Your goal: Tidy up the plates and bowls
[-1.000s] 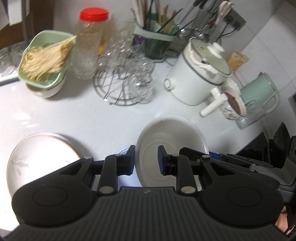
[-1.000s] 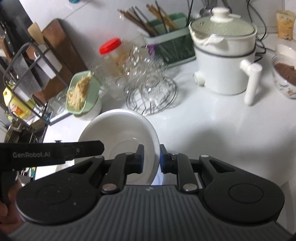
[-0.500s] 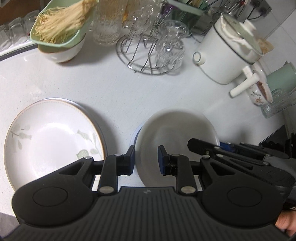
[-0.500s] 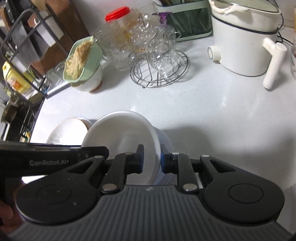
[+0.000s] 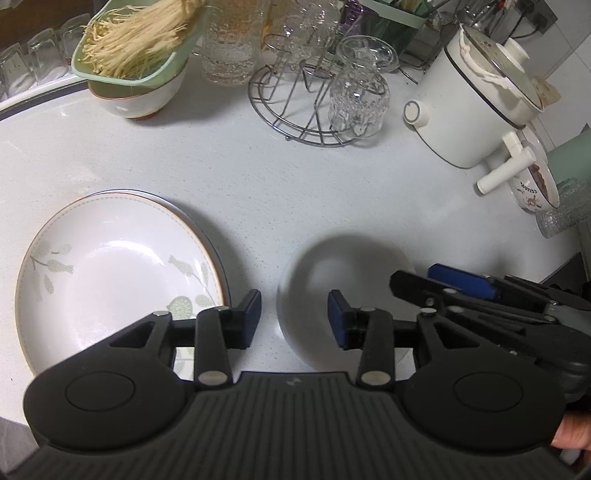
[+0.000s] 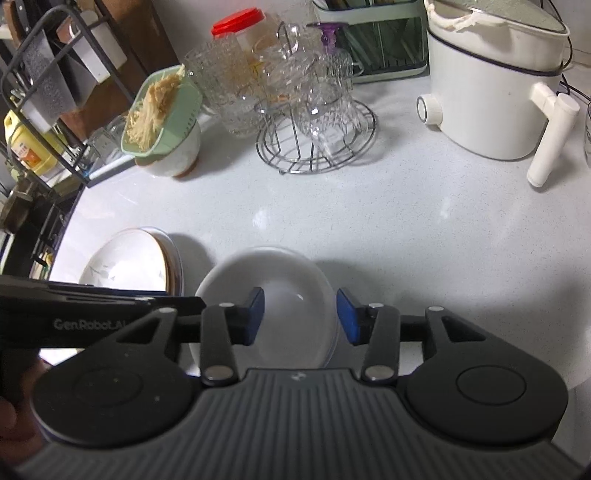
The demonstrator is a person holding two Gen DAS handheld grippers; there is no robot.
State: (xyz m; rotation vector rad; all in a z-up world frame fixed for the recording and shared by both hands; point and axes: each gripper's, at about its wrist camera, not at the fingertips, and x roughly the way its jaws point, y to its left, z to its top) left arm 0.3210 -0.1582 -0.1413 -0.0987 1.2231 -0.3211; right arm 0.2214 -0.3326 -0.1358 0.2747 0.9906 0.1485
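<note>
A plain white bowl (image 5: 343, 277) (image 6: 280, 291) rests low on the counter in front of both grippers, slightly blurred. A second rim shows under its right side in the right wrist view. My left gripper (image 5: 294, 319) straddles the bowl's left rim. Its jaws are opening and the pads are off the rim. My right gripper (image 6: 301, 319) straddles the right rim the same way, jaws opening, pads clear. Each gripper shows in the other's view: the right gripper (image 5: 461, 291) and the left gripper (image 6: 110, 317). A leaf-patterned plate (image 5: 110, 273) (image 6: 122, 262) tops a small stack to the left.
At the back stand a green strainer of pale strands (image 5: 140, 44) on a bowl, a wire rack of glasses (image 5: 317, 92), a red-lidded jar (image 6: 236, 26) and a white cooker (image 5: 476, 99) with its handle sticking out. A dark wire shelf (image 6: 44, 110) stands at the left.
Both grippers came down with the white bowl pinched by its rim. Both pairs of jaws have now opened off the rim, and the bowl lies beside the plate stack.
</note>
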